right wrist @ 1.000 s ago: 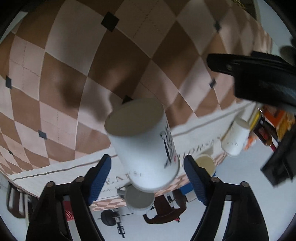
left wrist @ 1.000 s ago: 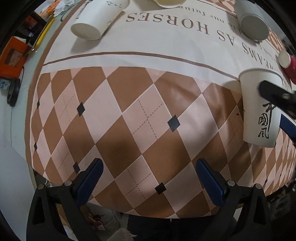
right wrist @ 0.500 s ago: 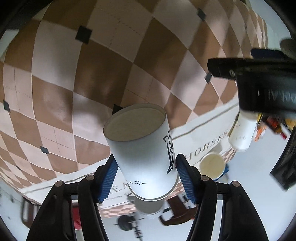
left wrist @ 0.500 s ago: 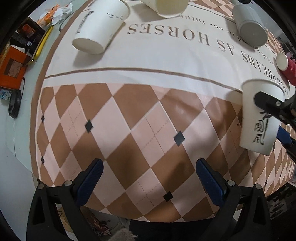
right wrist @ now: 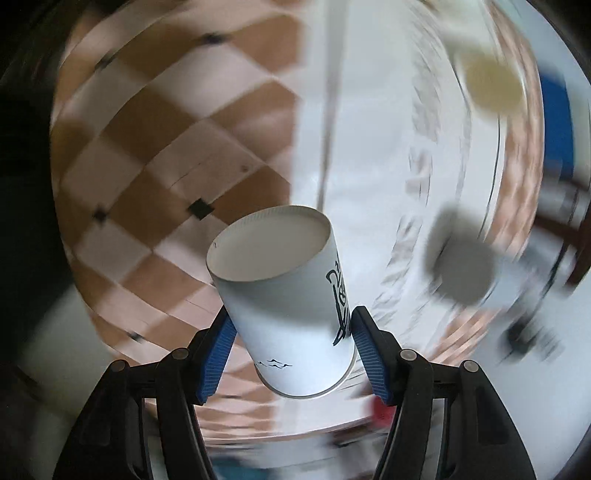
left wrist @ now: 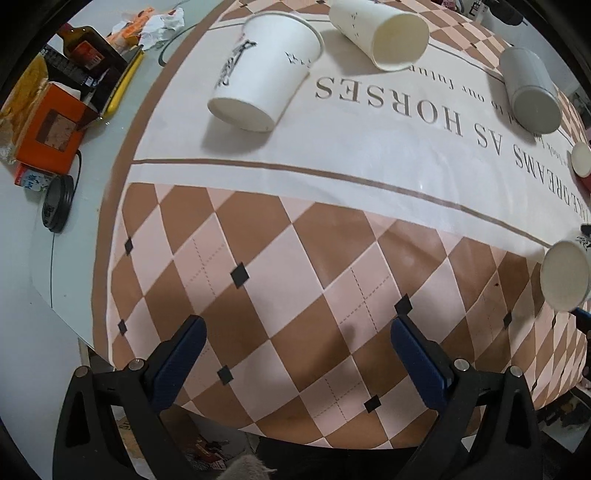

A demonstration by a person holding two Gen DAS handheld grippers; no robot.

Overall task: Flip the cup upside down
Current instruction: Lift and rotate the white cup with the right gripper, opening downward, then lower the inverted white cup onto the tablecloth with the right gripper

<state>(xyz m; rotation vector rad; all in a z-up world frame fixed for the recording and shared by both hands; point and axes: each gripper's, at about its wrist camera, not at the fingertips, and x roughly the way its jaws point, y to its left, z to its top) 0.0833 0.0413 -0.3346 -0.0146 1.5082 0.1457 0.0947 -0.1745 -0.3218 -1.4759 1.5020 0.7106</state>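
Note:
A white paper cup with black calligraphy [right wrist: 291, 295] is clamped between my right gripper's [right wrist: 291, 332] blue pads, its flat base pointing away from the camera and its rim toward it, above the chequered tablecloth. The same cup shows at the right edge of the left wrist view [left wrist: 565, 275], base facing the camera. My left gripper [left wrist: 295, 354] is open and empty, hovering over the brown-and-pink diamonds near the table's front edge.
On the cloth's white band lie a white printed cup [left wrist: 262, 77], a cream cup [left wrist: 384, 33] and a grey cup [left wrist: 530, 88], all on their sides. A red cup [left wrist: 581, 162] sits at the right edge. Boxes and clutter [left wrist: 48, 125] lie left.
My right gripper closed onto the cup and is swinging it round fast; its view is motion-blurred. In the left view the cup turned from side-on to base-on. The left gripper rose and drew back.

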